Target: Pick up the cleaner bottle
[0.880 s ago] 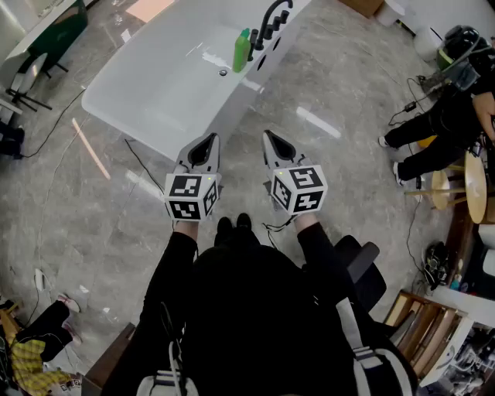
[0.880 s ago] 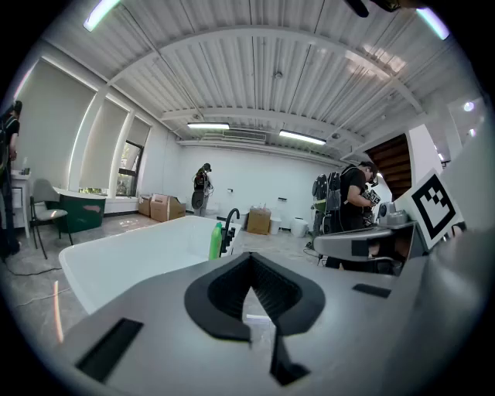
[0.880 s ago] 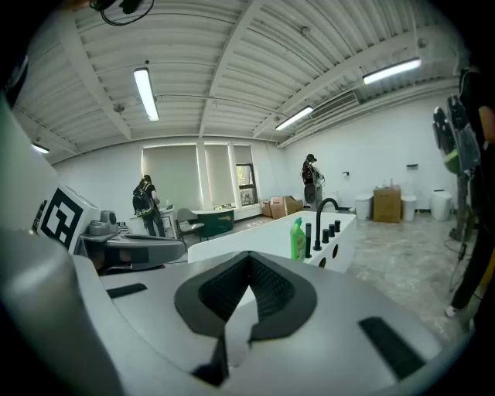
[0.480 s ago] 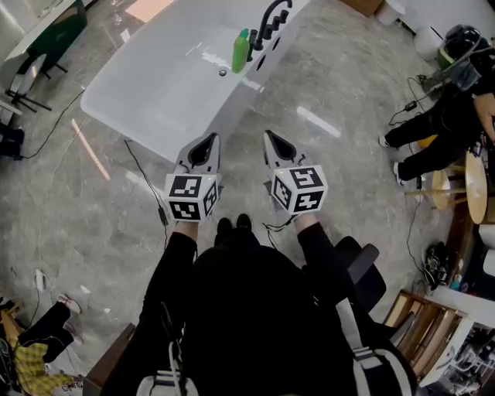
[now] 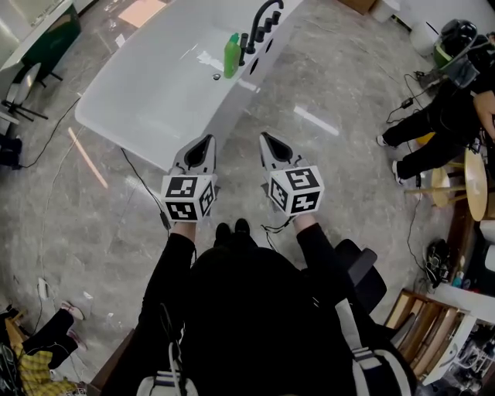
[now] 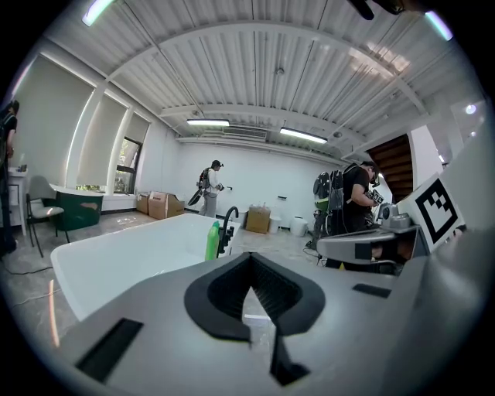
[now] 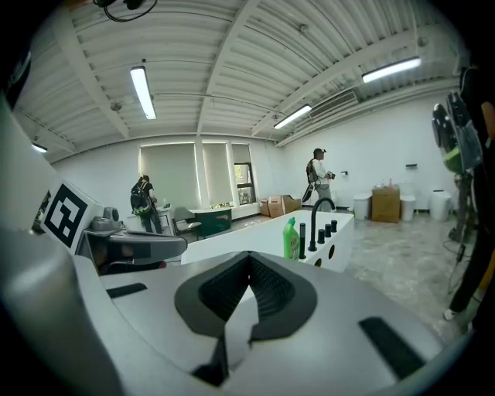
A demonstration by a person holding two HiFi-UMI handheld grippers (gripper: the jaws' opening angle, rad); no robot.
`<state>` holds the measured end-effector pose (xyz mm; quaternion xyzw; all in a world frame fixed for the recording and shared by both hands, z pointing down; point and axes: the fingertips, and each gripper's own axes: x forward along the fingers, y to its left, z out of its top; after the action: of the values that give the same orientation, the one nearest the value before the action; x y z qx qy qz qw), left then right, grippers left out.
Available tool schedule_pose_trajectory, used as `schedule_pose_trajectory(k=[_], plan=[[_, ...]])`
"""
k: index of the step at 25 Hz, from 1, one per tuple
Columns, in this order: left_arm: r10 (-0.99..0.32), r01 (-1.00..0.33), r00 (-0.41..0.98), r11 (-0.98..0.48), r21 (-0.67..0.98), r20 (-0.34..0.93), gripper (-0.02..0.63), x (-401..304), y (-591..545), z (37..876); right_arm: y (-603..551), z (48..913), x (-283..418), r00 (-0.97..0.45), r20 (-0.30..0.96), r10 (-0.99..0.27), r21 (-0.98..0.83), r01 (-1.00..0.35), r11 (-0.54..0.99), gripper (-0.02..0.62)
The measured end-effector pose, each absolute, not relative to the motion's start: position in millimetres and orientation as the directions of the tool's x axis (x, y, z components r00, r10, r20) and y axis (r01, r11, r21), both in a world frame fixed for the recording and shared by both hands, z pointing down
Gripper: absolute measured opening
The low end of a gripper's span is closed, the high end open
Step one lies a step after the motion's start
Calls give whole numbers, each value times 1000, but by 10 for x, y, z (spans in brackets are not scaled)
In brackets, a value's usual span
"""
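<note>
The green cleaner bottle (image 5: pixel 231 56) stands upright on the rim of a white bathtub (image 5: pixel 155 93), beside a black faucet (image 5: pixel 259 19). It also shows as the bottle (image 6: pixel 213 240) in the left gripper view and the bottle (image 7: pixel 291 239) in the right gripper view. My left gripper (image 5: pixel 204 141) and right gripper (image 5: pixel 266 138) are held side by side over the floor, well short of the tub and far from the bottle. Both are shut with nothing between their jaws.
The tub lies ahead, with black cables (image 5: pixel 143 182) trailing on the marble floor near its near end. A person (image 5: pixel 441 124) crouches at the right by a round stool (image 5: pixel 464 182). A wooden shelf (image 5: pixel 421 329) stands at lower right, a dark chair (image 5: pixel 360 271) behind me.
The tub and bottle have shifted slightly left and up in the head view; both grippers have drifted a little up in the picture with it. Jaws unchanged.
</note>
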<state>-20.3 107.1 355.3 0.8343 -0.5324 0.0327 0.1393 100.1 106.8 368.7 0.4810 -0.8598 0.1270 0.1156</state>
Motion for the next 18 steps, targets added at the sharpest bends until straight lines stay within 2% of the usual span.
schedule_pose_trajectory(k=[18], plan=[[-885, -900, 426, -394, 186, 186, 8, 312, 442, 3463, 639, 3764, 1615, -473, 349, -809, -132, -880, 457, 2]])
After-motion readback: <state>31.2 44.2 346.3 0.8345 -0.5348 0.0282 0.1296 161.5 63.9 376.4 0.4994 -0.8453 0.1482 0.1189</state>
